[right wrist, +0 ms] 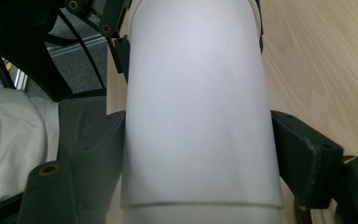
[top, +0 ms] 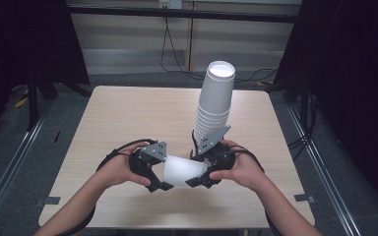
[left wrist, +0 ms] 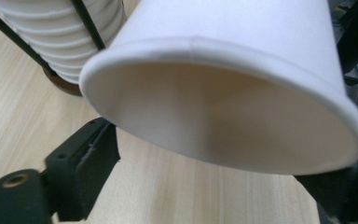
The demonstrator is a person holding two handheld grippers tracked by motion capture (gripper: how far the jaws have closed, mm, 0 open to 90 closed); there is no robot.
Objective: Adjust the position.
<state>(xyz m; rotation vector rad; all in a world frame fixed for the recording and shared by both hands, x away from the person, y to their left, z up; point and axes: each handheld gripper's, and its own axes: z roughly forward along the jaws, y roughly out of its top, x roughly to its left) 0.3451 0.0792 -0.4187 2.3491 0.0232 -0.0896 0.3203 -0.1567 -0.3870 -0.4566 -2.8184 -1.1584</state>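
Holding a cup [top: 184,170] on its side at lower centre of the high view, just above the table [top: 128,118], slung between both grippers. Clamped near the closed end by the right gripper [top: 197,172], jaws drawn narrow and pressed against both flanks of the white wall, as seen at left and right of the right gripper view; likely gripped there so that the open end stays free. Pointing mouth-first at the left gripper [top: 161,183], with the rim high in the left gripper view and the black jaws low at left and right beneath it; impossible to tell whether those pads press on the rim or merely stand at it. Judged a hand-over or a two-sided steadying, with left hand [top: 118,169] and right hand [top: 241,169] drawn close together to meet at the cup. Looking into the mouth: bare white inside, nothing in it. Standing right of centre in the high view, behind the right gripper: a stack [top: 215,103] of nested white cups, leaning slightly, apparently mouth-down with rolled rims crowded near its foot and a closed base on top. Contents of the stack hidden, apart from the cups nested in it.
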